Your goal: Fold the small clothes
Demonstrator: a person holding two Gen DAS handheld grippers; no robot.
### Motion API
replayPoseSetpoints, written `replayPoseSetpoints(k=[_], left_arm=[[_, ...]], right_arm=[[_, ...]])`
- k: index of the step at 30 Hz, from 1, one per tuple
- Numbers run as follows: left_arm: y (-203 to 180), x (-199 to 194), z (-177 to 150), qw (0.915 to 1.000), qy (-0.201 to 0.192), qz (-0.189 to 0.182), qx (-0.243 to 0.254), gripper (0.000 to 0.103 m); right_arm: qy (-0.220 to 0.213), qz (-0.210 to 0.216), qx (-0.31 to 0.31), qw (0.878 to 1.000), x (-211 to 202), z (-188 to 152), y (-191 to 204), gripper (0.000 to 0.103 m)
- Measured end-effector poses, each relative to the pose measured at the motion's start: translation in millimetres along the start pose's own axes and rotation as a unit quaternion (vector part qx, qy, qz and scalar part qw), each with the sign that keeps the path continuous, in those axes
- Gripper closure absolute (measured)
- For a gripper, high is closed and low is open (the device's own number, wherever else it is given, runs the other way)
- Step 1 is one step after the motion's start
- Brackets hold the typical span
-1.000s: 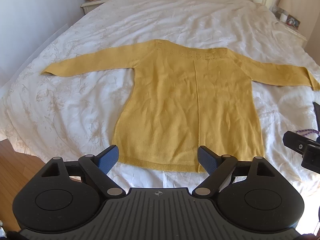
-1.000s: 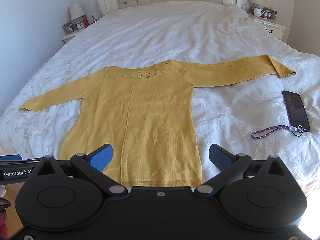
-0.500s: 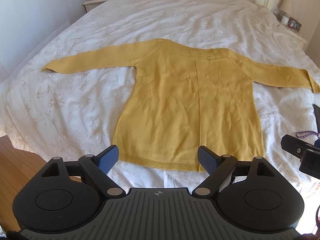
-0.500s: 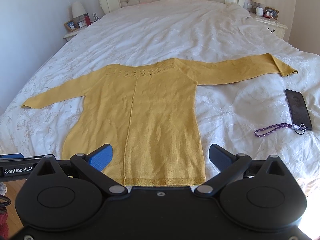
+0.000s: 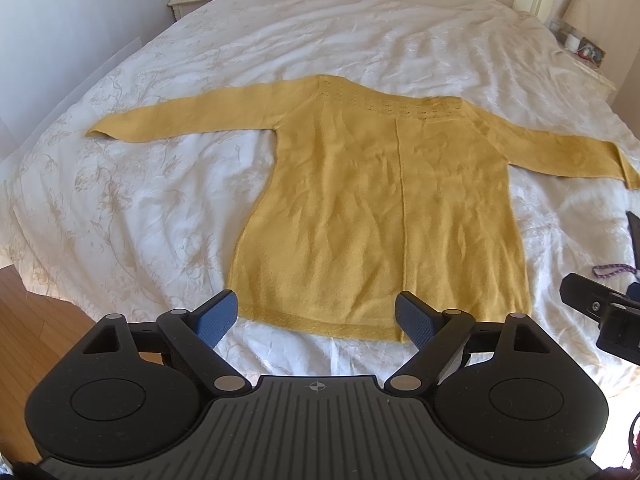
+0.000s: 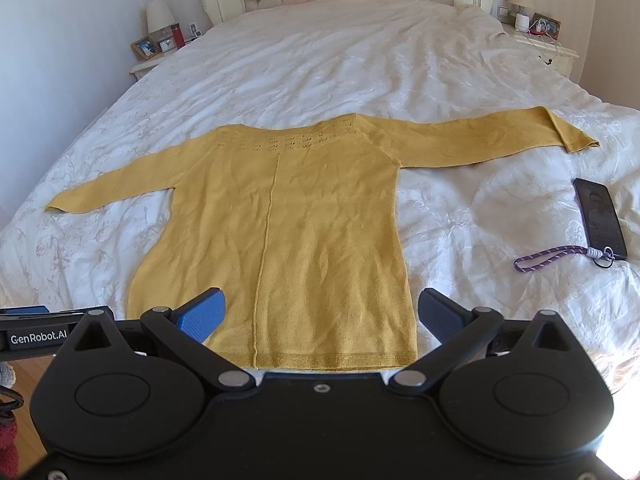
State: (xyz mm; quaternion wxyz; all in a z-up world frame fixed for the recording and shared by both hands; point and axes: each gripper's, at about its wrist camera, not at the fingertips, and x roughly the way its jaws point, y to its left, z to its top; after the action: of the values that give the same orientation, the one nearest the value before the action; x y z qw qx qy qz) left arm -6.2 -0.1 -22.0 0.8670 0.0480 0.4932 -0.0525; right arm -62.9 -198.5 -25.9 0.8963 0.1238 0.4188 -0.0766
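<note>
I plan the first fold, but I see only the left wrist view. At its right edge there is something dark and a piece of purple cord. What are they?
Observer: The dark thing is a black rectangular phone. It lies flat on the white bedspread, apart from the yellow knitted sweater.
Operator: And the purple cord?
Observer: It is a purple braided wrist strap, joined by a ring to the phone's near end.
Operator: Is the right gripper open?
Observer: Yes, the right gripper is open and holds nothing.
</note>
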Motion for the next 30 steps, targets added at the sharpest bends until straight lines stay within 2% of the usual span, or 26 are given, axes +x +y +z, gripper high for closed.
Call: replayPoseSetpoints(k=[17,30], left_arm=[[8,7,3,1.0,0.007,-0.004,-0.002,0.017],[11,24,18,0.9997,0.023,-0.011,0.005,0.017]], right_arm=[[0.017,-0.003,0.001,1.0,11,3,7,0.001],[0.035,-0.008,0.01,0.999,27,9,11,0.001]])
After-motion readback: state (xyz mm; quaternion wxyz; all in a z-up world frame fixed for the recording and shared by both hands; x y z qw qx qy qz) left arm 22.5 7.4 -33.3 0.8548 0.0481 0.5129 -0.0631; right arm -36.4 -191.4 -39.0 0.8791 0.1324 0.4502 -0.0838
